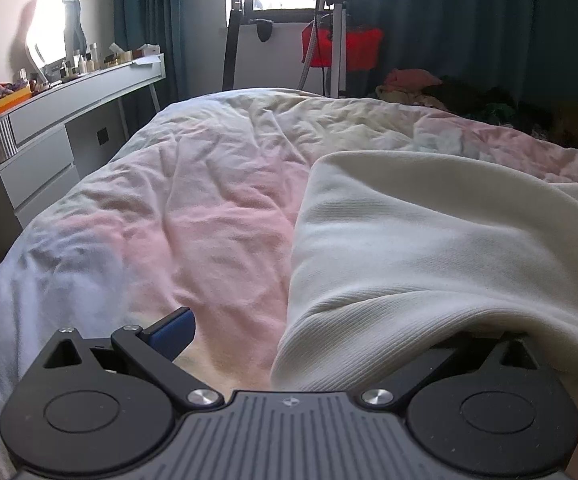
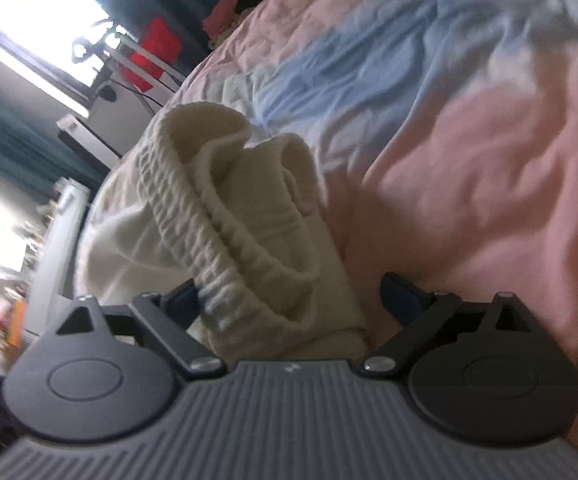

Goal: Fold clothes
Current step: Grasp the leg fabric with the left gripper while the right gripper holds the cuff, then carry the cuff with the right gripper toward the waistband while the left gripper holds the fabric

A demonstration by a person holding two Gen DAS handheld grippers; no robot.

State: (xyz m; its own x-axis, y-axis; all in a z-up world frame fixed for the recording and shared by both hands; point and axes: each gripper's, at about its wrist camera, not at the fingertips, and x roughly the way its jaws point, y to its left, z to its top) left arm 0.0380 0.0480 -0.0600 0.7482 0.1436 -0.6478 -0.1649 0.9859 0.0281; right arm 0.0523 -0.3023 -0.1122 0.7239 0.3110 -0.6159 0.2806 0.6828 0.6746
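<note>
Cream garment [image 2: 245, 216]: bunched on pastel duvet [image 2: 489, 160]; right gripper [image 2: 289, 300] jaws apart astride waistband; left gripper [image 1: 321, 332] spread, apparently unclamped.

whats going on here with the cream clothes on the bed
A person with a gripper in each hand is folding a cream knit garment on a bed. The right gripper is open, with the ribbed waistband lying between its fingers. The left gripper is at the garment's edge; cloth hides one finger, so its grip is unclear.
</note>
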